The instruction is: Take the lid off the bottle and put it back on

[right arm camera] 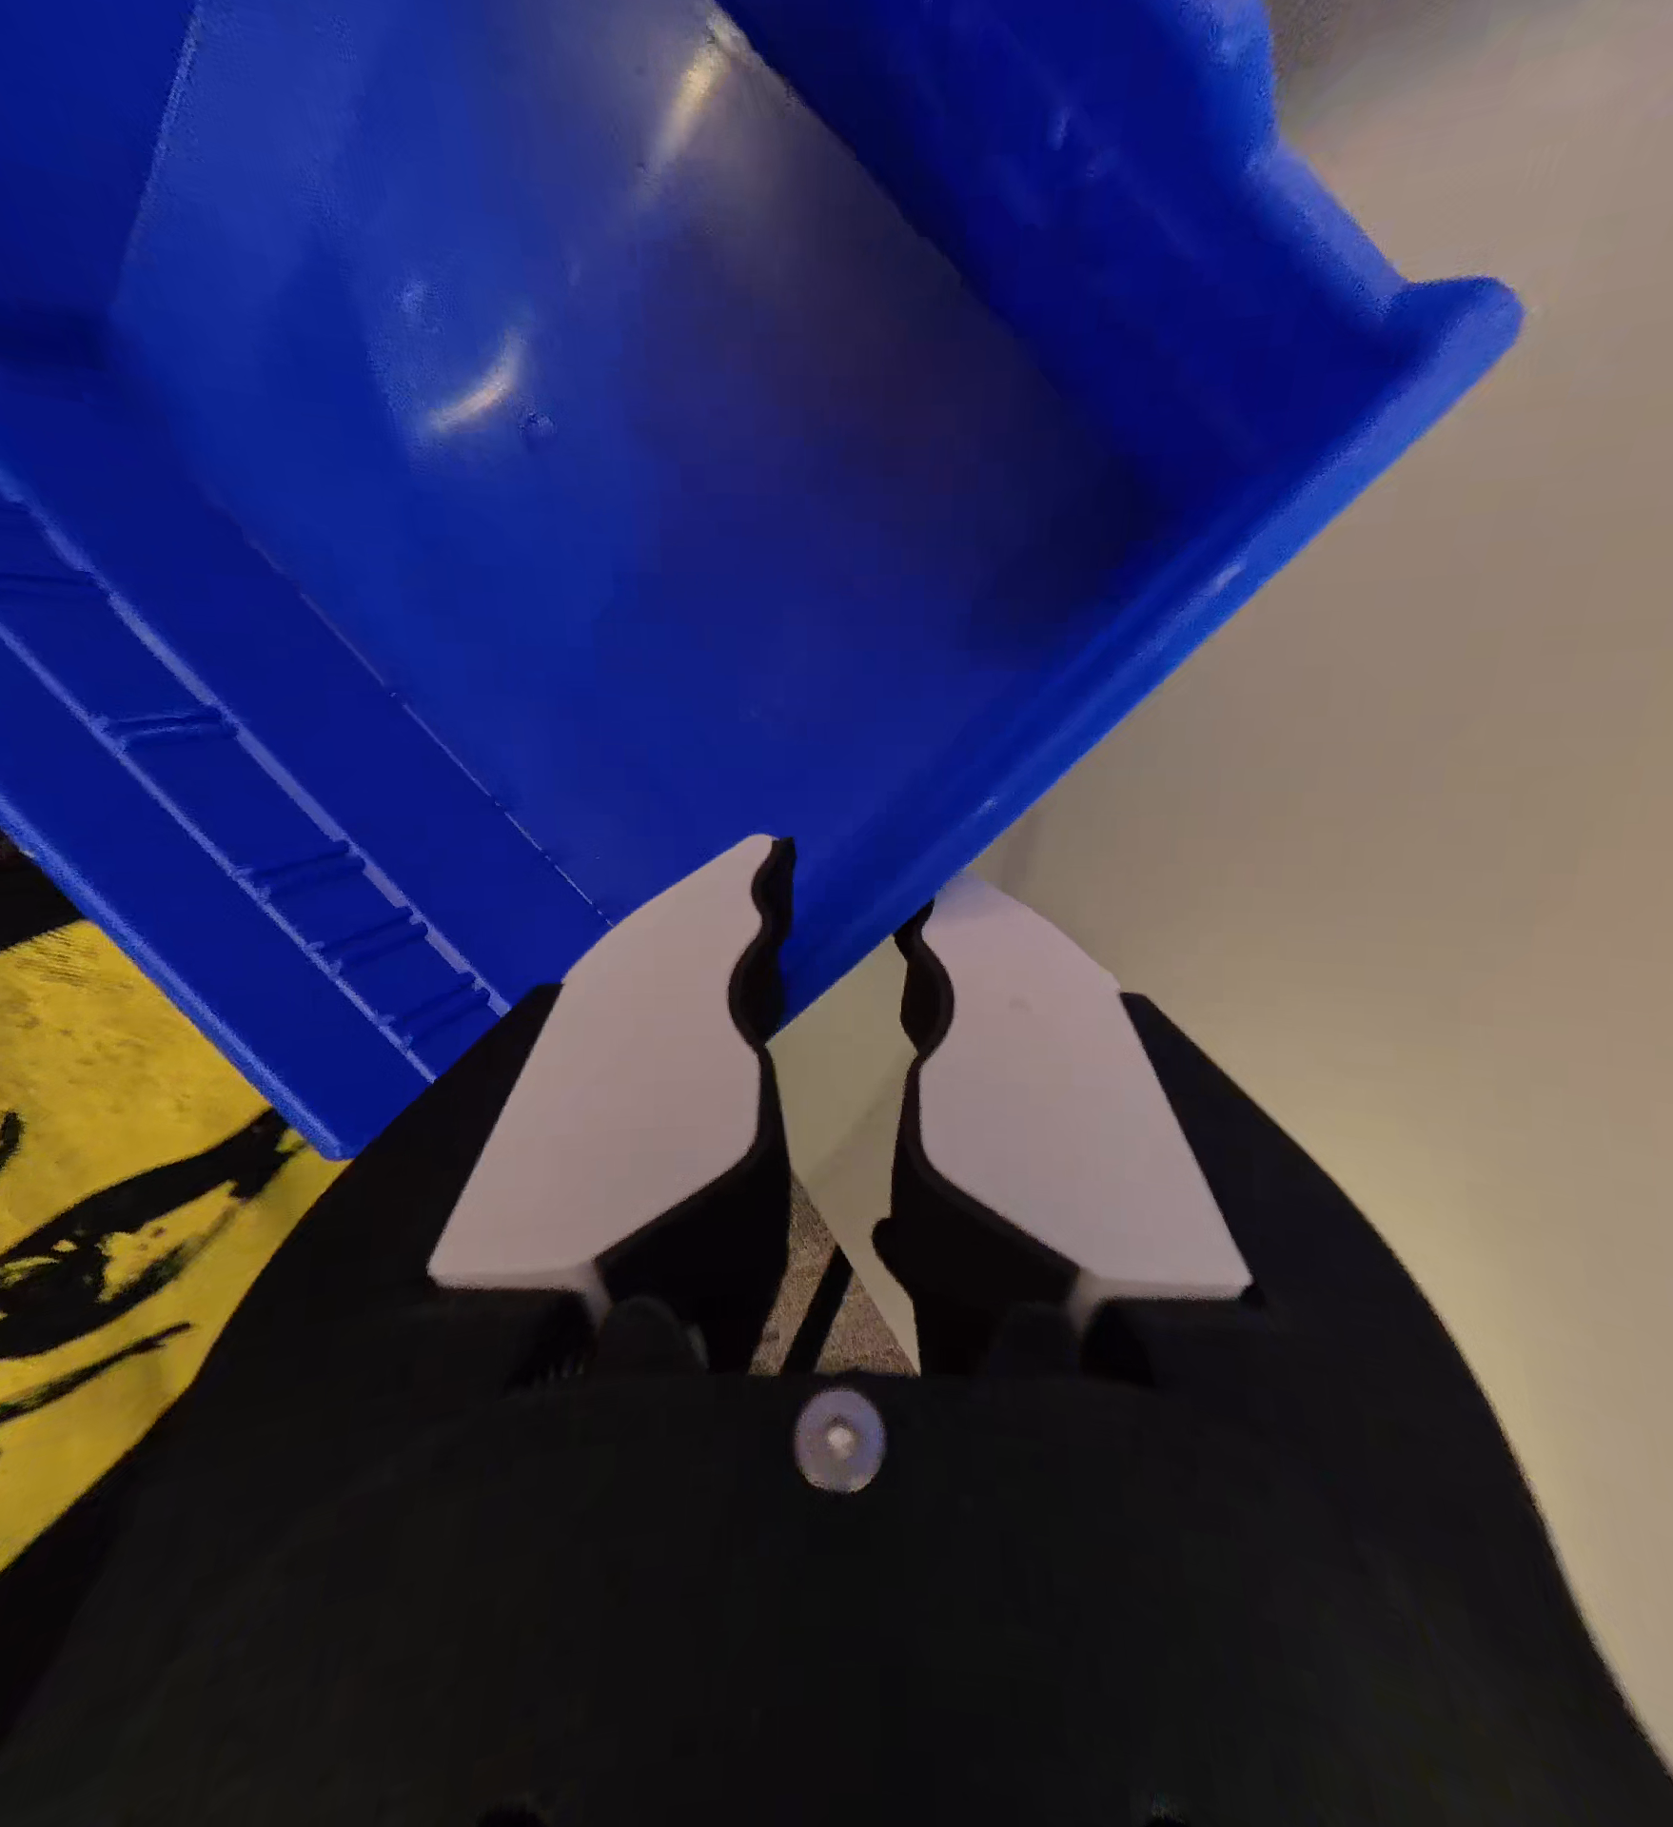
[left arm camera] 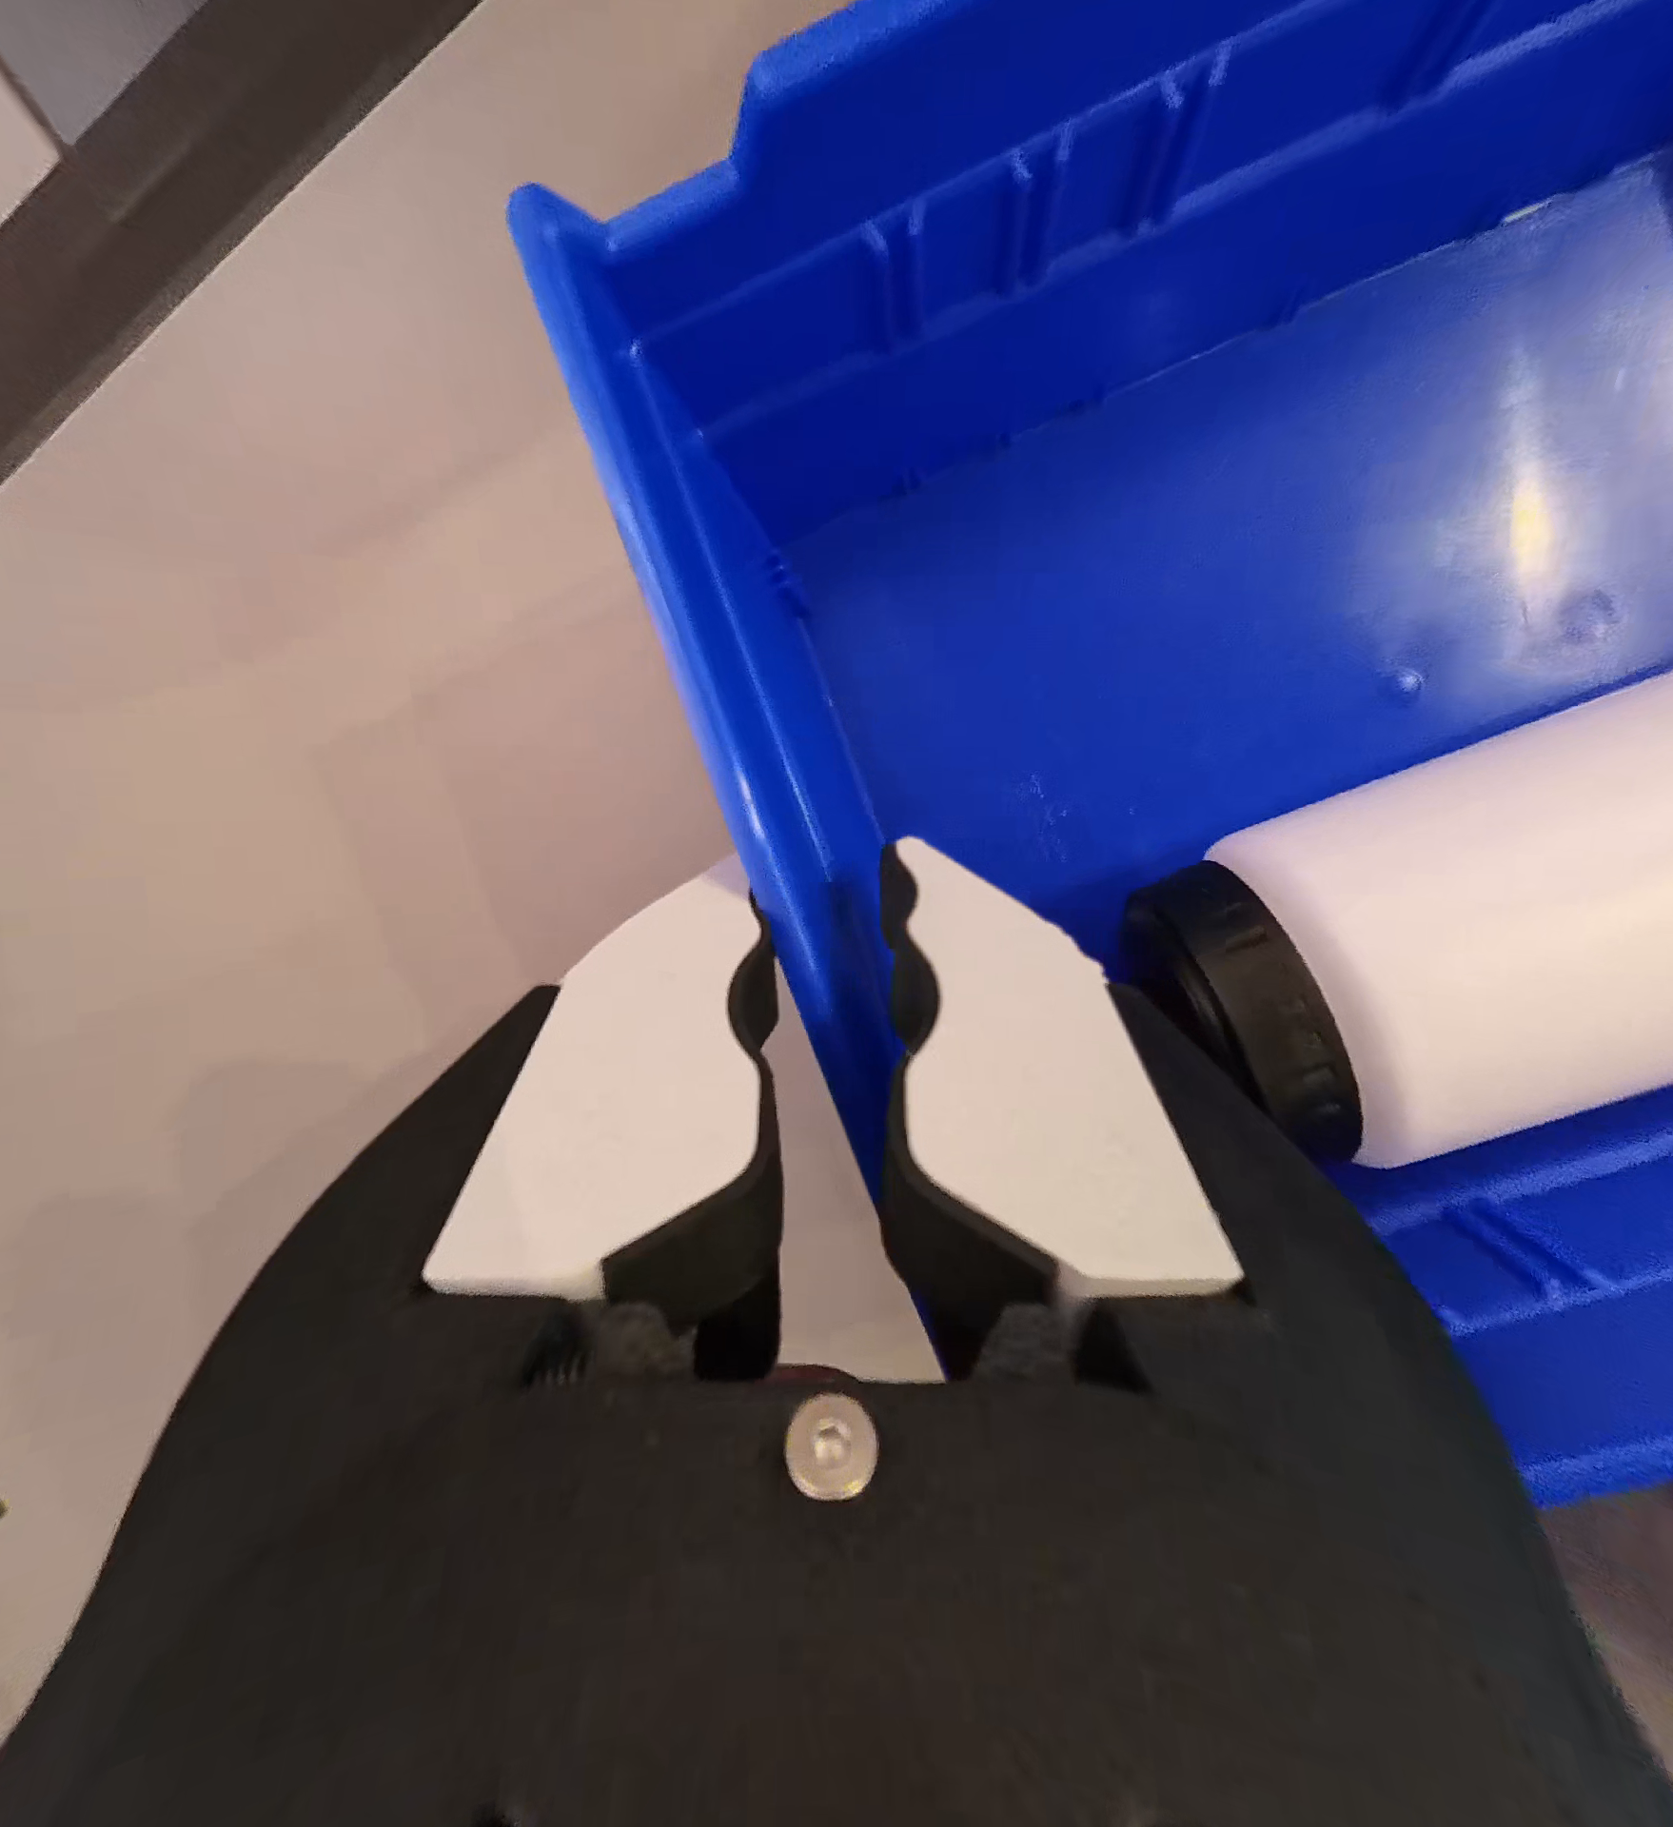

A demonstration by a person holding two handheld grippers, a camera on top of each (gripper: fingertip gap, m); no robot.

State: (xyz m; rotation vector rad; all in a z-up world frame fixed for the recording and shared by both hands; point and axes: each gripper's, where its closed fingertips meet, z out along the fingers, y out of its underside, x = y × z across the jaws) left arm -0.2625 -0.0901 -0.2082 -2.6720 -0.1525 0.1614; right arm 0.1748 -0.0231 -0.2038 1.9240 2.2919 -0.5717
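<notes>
1. Bottle (left arm camera: 1544,949): white, lying on its side inside the blue bin (left arm camera: 1159,613), at the right edge of the left wrist view. Black lid (left arm camera: 1238,1018) is screwed on, facing the lower centre of the frame, close to the bin's near wall.
2. Left gripper (left arm camera: 828,949): pressed onto the bin's rim, one finger inside the wall, one outside. Bottle not touched.
3. Right gripper (right arm camera: 847,929): pinched the same way on the bin rim (right arm camera: 1159,633) at lower centre of the right wrist view. No bottle is visible there; only bare bin floor.
4. Bin looks tilted in both views, probably lifted by both rims. Whether any edge rests on the pale table (left arm camera: 269,692) cannot be told.
5. Judged step: bin being carried or repositioned; lid work not yet started.
6. To do it well:
   - Both pinches should be kept firm and level so the bottle is not rolled or slid.
   - Bin should be set flat before either grip is released.
   - Bottle body should then be clamped by one gripper, lid taken across its ribbed edge by the other.
7. Risk: bottle rolling toward the low side if tilt is increased.
</notes>
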